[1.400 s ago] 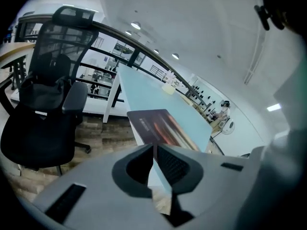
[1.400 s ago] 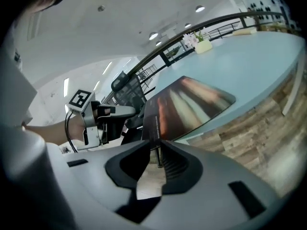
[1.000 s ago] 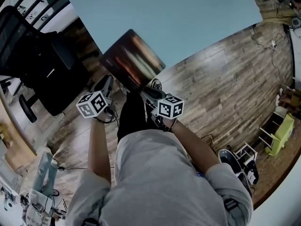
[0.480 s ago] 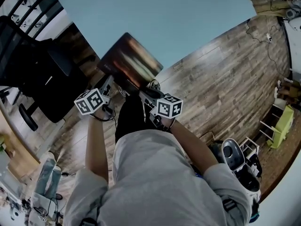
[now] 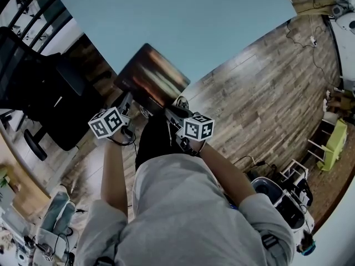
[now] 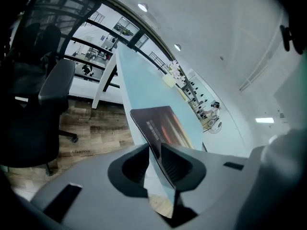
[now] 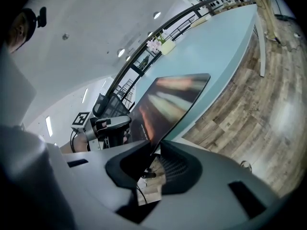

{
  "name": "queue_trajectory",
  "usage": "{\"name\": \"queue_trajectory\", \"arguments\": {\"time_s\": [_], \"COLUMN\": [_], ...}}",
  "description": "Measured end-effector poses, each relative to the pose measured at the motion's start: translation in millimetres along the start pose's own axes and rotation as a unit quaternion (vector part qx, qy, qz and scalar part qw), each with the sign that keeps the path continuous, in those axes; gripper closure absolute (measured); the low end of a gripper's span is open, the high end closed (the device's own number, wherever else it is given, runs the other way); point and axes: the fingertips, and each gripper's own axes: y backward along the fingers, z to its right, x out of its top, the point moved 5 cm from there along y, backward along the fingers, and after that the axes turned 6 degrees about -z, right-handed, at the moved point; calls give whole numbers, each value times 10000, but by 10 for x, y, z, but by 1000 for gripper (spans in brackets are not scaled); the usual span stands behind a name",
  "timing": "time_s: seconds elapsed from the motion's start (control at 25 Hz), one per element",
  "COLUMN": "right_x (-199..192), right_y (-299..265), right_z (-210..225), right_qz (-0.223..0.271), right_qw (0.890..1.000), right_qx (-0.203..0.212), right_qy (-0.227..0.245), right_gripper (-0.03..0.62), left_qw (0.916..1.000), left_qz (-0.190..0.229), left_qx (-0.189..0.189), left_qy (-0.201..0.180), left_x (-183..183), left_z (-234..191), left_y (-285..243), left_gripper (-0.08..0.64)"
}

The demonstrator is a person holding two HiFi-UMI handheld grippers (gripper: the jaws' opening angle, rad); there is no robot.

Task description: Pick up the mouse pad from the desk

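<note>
left gripper (image 5: 127,97): jaws just closing, pinching mouse pad's near-left corner | mouse pad (image 5: 152,73): thin dark rectangle with orange-red streaks, held tilted over the near edge of the pale blue desk (image 5: 183,21) | right gripper (image 5: 167,111): jaws just closing, pinching its near-right edge

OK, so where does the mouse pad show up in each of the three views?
Head view: the mouse pad is left of centre in the upper half, over the near corner of the desk.
Left gripper view: the mouse pad is at centre, just below the middle, a dark sheet seen at a slant.
Right gripper view: the mouse pad is at centre, tilted.
Shared landmark: the light blue desk behind it in all three.
</note>
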Motion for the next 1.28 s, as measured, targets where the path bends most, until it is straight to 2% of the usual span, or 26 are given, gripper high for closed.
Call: {"name": "queue_trajectory", "arguments": {"time_s": [0.32,0.56,0.8,1.28], "right_x": [-1,46,128,317], "right_y": [34,63,162,275], "right_z": [-15,-53,-134,-177], "right_qz": [97,117,177,434], "right_qw": [9999,9994,9953,9845], "right_qx": [-67,-82,-195,-536], "right_qy": [47,301,934,1613], "right_gripper": [545,565,575,575], "left_qw": [9999,9996,9975,9893], "left_qz": [11,78,194,380], "left_qx": [128,163,213,319], "left_qy": [-96,-239,-638,-1373], "left_x": [13,27,38,124], "left_z": [58,128,328,647], "left_y": [29,40,101,143], "left_gripper": [528,535,536,537]}}
